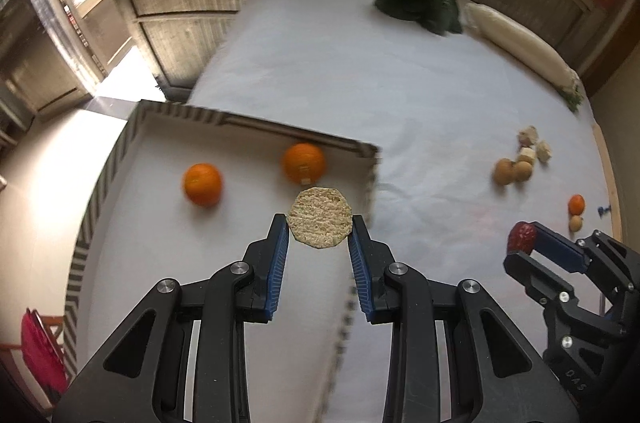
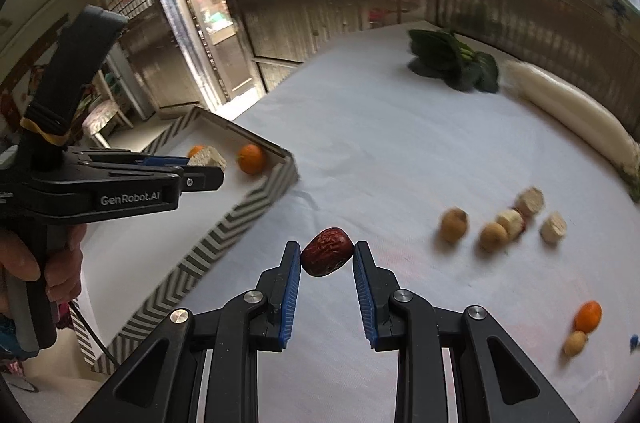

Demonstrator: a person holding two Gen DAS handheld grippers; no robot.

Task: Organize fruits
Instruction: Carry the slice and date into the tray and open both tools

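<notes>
My left gripper [image 1: 319, 223] is shut on a pale round corn-cob slice [image 1: 319, 223] and holds it above a striped cardboard tray [image 1: 100, 179]. Two oranges [image 1: 202, 183] [image 1: 304, 163] lie in the tray. My right gripper [image 2: 327, 250] is shut on a wrinkled red date [image 2: 327, 257] above the white cloth, right of the tray [image 2: 224, 235]. It also shows in the left wrist view [image 1: 524, 243]. The left gripper [image 2: 200, 169] shows at the left of the right wrist view with the slice [image 2: 210, 156].
On the cloth to the right lie brown round fruits [image 2: 454, 225], pale cob pieces [image 2: 554, 227], a small orange [image 2: 588, 316] and a small brown fruit [image 2: 575, 343]. Leafy greens [image 2: 452, 63] and a long white radish [image 2: 568, 115] lie at the far edge.
</notes>
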